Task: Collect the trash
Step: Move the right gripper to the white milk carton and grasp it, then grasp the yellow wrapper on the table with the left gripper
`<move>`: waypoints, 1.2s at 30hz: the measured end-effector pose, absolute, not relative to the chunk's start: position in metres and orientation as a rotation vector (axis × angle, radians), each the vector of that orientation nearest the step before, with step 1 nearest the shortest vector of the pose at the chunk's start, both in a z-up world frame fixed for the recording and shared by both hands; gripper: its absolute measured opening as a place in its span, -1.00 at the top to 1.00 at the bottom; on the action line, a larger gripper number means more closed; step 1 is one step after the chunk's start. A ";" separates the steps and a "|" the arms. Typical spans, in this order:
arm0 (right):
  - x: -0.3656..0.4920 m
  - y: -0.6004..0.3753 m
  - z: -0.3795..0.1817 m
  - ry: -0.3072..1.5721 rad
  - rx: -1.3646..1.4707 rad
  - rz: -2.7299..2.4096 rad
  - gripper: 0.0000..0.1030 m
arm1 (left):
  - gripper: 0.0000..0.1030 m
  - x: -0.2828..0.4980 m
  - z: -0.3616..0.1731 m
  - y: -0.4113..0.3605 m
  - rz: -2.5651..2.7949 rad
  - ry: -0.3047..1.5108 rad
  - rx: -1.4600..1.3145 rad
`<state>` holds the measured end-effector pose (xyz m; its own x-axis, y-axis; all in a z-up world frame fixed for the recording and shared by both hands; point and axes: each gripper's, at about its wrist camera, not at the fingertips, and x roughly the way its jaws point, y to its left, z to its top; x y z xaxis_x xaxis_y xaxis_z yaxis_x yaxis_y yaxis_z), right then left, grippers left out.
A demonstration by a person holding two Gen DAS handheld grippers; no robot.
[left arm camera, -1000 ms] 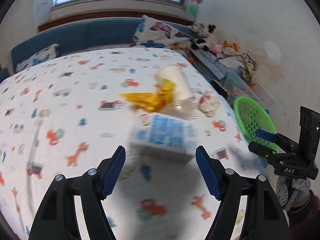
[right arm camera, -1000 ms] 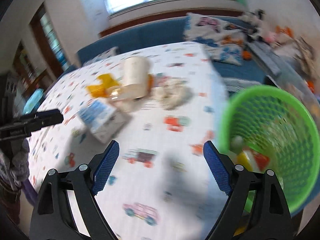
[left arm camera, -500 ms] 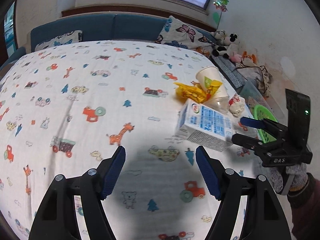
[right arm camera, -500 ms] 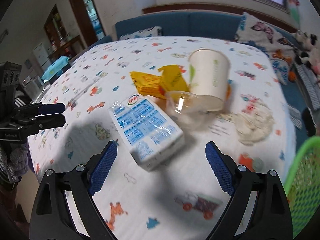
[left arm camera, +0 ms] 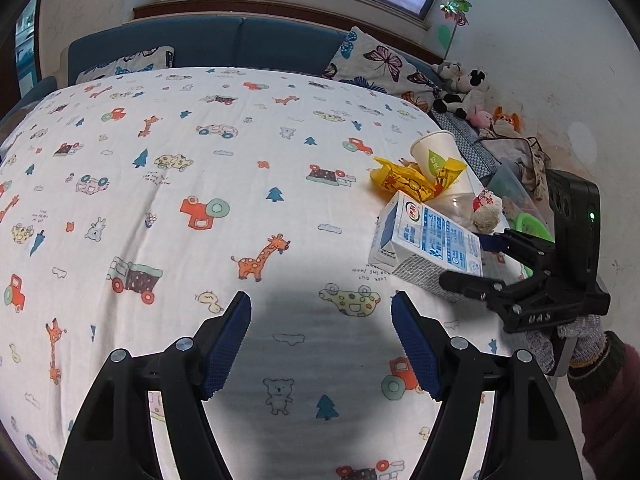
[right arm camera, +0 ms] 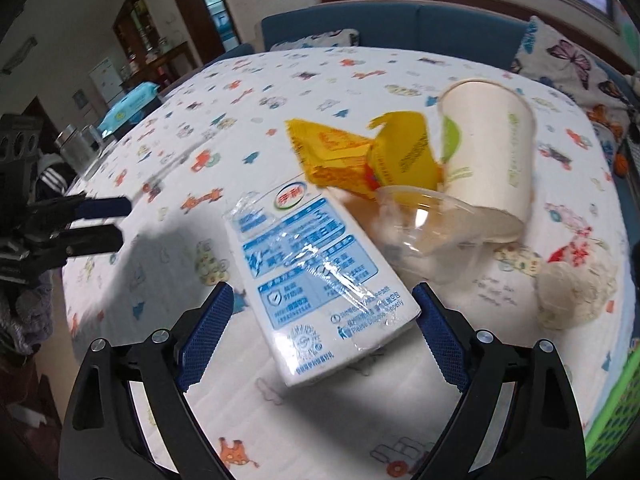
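Observation:
A blue-and-white milk carton [right arm camera: 312,272] lies flat on the printed tablecloth [left arm camera: 168,200]. Its near end sits between the jaws of my right gripper [right arm camera: 320,296], which is open; the pads do not press on it. Behind the carton are a yellow wrapper [right arm camera: 360,160], a tipped paper cup [right arm camera: 488,156], a clear plastic cup [right arm camera: 424,232] and a crumpled tissue [right arm camera: 572,292]. My left gripper [left arm camera: 320,304] hangs open over bare cloth, left of the carton [left arm camera: 424,240]. The left wrist view shows the right gripper [left arm camera: 476,262] straddling the carton's end.
A green mesh basket [right arm camera: 616,412] stands past the table's right edge. A blue sofa [left arm camera: 240,44] with butterfly pillows [left arm camera: 380,64] runs along the far side, with plush toys [left arm camera: 464,88] at the right. A glass jar [right arm camera: 76,144] stands on the far left of the table.
My right gripper swung from the green basket over to the milk carton, which now lies between its jaws. My left gripper drew away to the left, leaving the carton for bare cloth.

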<state>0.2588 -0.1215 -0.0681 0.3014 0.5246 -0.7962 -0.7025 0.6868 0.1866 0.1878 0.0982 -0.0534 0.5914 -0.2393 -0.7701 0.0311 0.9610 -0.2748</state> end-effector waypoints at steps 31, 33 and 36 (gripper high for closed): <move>0.238 -0.103 -0.068 0.946 -0.250 0.813 -0.28 | -0.36 0.219 -0.041 0.101 -0.172 0.903 -0.227; 0.228 -0.113 -0.064 0.938 -0.232 0.807 -0.28 | -0.36 0.228 -0.041 0.092 -0.197 0.908 -0.222; 0.215 -0.132 -0.060 0.936 -0.203 0.783 -0.28 | -0.36 0.240 -0.044 0.080 -0.227 0.916 -0.219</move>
